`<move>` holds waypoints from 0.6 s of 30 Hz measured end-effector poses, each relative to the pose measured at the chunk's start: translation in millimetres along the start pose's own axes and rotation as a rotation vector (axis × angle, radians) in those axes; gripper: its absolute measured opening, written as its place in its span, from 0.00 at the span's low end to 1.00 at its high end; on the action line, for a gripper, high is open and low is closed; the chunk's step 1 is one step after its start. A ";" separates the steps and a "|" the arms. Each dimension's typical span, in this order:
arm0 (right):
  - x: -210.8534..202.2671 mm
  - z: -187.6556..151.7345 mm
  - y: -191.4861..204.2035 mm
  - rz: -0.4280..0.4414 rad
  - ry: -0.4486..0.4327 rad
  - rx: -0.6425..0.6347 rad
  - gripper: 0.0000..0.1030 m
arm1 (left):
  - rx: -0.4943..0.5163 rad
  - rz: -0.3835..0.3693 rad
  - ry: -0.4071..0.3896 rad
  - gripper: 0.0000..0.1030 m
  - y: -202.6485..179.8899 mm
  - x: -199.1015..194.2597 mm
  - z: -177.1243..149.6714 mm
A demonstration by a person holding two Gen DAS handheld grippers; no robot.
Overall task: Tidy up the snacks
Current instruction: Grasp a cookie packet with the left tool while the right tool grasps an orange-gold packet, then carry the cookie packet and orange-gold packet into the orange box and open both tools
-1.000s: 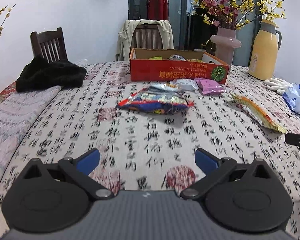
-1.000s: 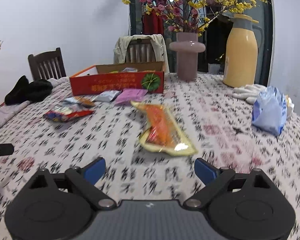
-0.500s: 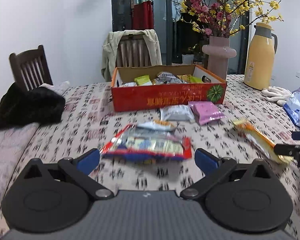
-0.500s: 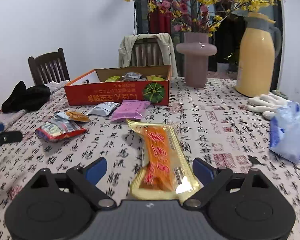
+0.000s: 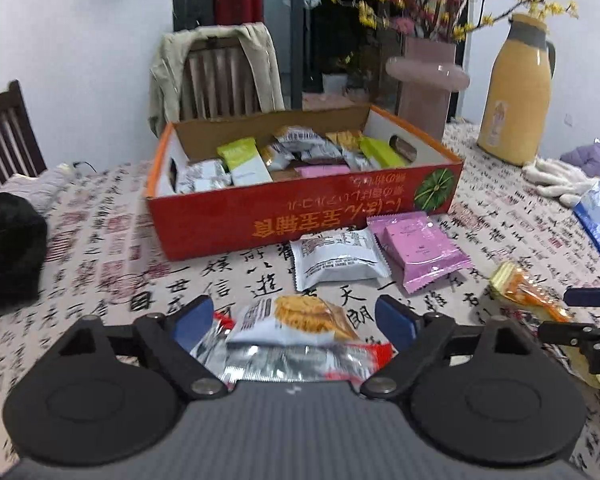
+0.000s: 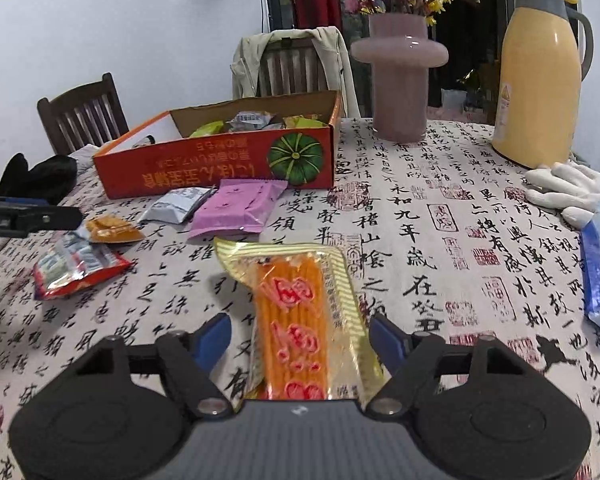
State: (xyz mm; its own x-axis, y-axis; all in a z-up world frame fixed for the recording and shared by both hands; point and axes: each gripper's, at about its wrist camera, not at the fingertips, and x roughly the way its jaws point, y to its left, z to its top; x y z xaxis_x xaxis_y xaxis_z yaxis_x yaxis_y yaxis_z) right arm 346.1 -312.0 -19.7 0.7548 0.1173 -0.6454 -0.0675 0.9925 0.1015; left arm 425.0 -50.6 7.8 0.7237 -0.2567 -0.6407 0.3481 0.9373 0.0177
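While both moved in since earlier | L gripper narrowing, red packet between, untouched | R gripper narrowing round orange pack

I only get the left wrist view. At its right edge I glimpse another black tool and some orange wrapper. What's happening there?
Observer: That's the right gripper. A long orange packet lies lengthwise between its jaws, which have just been closing but aren't pressing it.
Visitor: Is the pink vase inside the box?
Observer: No. The pink vase stands on the tablecloth, beyond the right end of the box and apart from it.
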 end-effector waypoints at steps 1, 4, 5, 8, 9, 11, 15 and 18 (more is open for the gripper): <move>2.9 1.6 -0.5 0.001 0.003 0.000 0.68 | 0.003 0.002 0.017 0.81 0.3 7.1 0.8; 10.3 3.8 -1.3 0.005 0.012 0.004 0.66 | 0.000 -0.018 0.077 0.75 1.1 26.1 0.8; 12.3 4.2 -0.6 -0.001 0.011 -0.001 0.64 | -0.006 -0.026 0.085 0.75 1.9 29.5 0.7; 15.8 5.1 2.9 -0.018 0.002 -0.026 0.59 | -0.014 -0.027 0.091 0.71 3.5 36.4 1.6; 16.1 4.9 3.8 -0.020 -0.001 -0.032 0.58 | -0.020 -0.027 0.092 0.68 4.4 38.0 2.0; 15.5 4.8 5.3 -0.015 -0.010 -0.045 0.52 | -0.026 -0.031 0.095 0.60 5.7 39.6 2.0; 10.6 4.2 9.0 0.010 -0.016 -0.065 0.33 | -0.048 -0.026 0.083 0.41 10.0 33.0 2.9; 4.4 2.9 11.2 0.005 -0.019 -0.072 0.29 | -0.067 -0.025 0.069 0.33 11.7 21.2 1.7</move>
State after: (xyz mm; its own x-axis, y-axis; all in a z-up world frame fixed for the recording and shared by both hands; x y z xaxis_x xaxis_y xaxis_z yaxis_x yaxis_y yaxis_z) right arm 350.5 -300.5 -19.2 0.7667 0.1220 -0.6303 -0.1170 0.9919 0.0497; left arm 445.4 -45.5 -4.3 0.6716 -0.2653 -0.6918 0.3234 0.9450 -0.0485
